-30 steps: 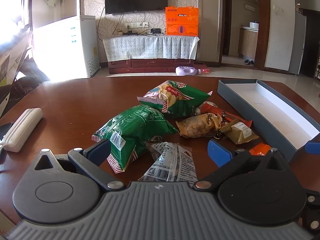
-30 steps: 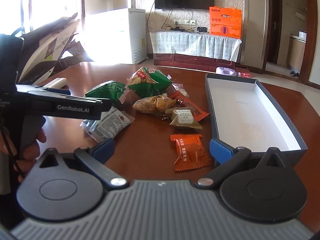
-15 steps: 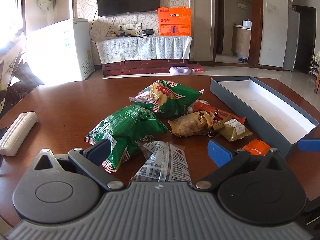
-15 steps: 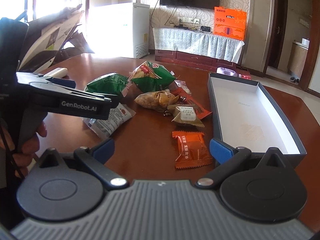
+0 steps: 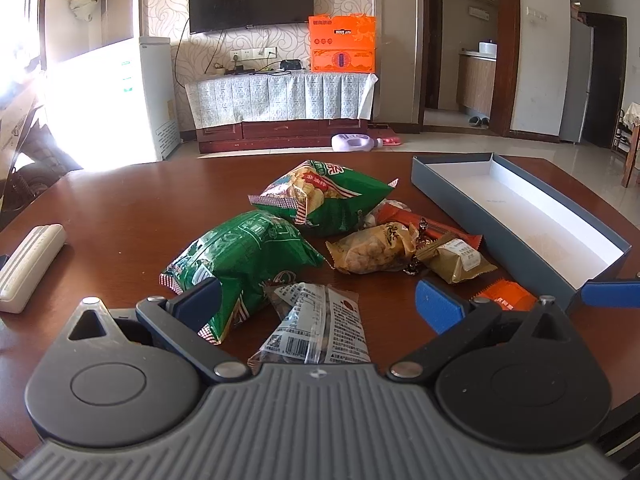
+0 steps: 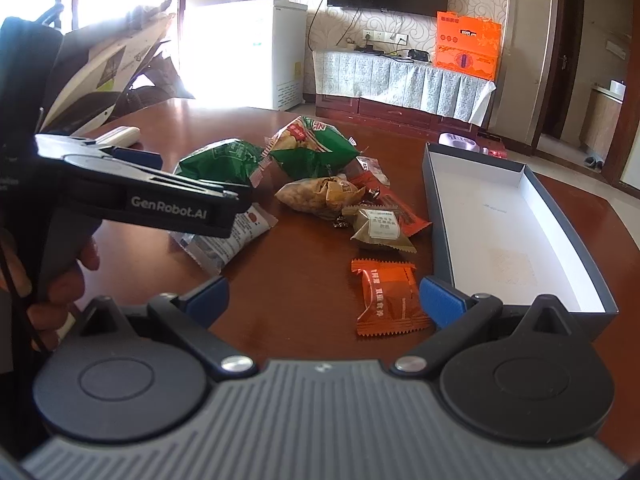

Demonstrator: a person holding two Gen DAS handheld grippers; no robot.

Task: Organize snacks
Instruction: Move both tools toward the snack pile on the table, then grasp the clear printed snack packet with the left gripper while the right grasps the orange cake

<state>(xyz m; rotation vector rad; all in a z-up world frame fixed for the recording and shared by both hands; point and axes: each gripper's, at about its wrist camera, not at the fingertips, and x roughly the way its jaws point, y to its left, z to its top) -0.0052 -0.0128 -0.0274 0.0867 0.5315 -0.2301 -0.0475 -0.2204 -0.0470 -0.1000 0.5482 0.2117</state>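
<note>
A pile of snacks lies mid-table: two green chip bags (image 5: 244, 256) (image 5: 320, 196), a tan peanut bag (image 5: 372, 250), a brown wrapped cake (image 5: 456, 260), a clear printed packet (image 5: 320, 324) and an orange packet (image 6: 386, 298). An open grey-blue box (image 6: 516, 232) with a white inside lies to the right, with nothing in it. My left gripper (image 5: 318, 304) is open above the clear packet. My right gripper (image 6: 324, 298) is open, the orange packet just inside its right finger. The left gripper's body shows in the right wrist view (image 6: 160, 200).
The brown wooden table (image 5: 120, 200) holds a white remote-like bar (image 5: 28, 268) at the far left. Beyond the table are a white freezer (image 5: 140, 96), a TV cabinet (image 5: 280, 100) and an orange box (image 5: 342, 44).
Both grippers have shifted slightly toward the snacks and rightward; the pile and box appear a little nearer. Both stay open. No snack has moved.
</note>
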